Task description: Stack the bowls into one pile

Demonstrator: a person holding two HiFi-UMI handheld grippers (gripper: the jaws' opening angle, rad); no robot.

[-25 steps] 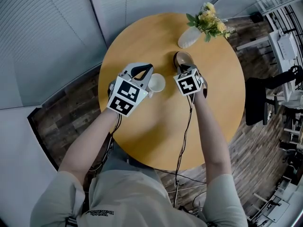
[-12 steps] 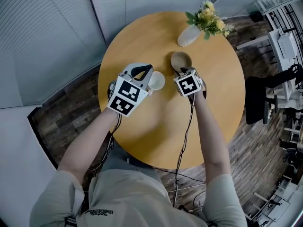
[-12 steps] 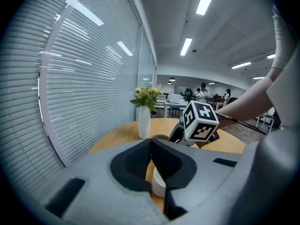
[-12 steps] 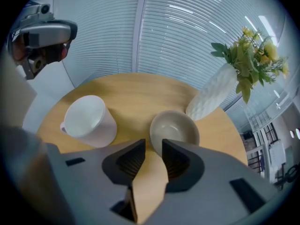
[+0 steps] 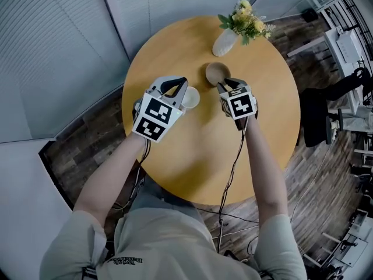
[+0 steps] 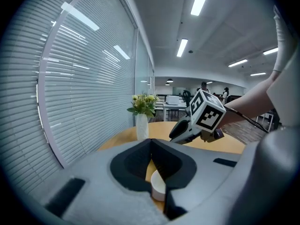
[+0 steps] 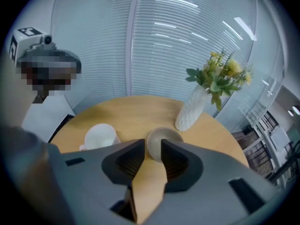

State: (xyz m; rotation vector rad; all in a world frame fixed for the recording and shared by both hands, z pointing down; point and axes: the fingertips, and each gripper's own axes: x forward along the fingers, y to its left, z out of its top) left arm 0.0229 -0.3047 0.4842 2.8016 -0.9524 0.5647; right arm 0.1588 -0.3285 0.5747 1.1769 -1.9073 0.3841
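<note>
On the round wooden table (image 5: 192, 156) a white bowl (image 5: 191, 97) stands next to a grey-brown bowl (image 5: 216, 73), both upright and apart. My left gripper (image 5: 183, 83) hangs at the white bowl's left edge. In the left gripper view its tips (image 6: 151, 143) meet with nothing between them, and the white bowl (image 6: 158, 187) shows below through the gap behind them. My right gripper (image 5: 223, 87) sits just short of the grey-brown bowl. In the right gripper view it (image 7: 151, 146) is open a little, with the near rim of that bowl (image 7: 164, 139) at its tips and the white bowl (image 7: 99, 136) to the left.
A white vase (image 5: 223, 42) with yellow flowers (image 5: 245, 17) stands at the table's far edge, just beyond the grey-brown bowl. A dark chair (image 5: 315, 121) is off the table's right side. Slatted blinds (image 6: 84, 93) line the wall on the left.
The right gripper has drawn back a little toward me, uncovering the grey-brown bowl, which now sits flat. The left gripper and the white bowl have hardly moved.
</note>
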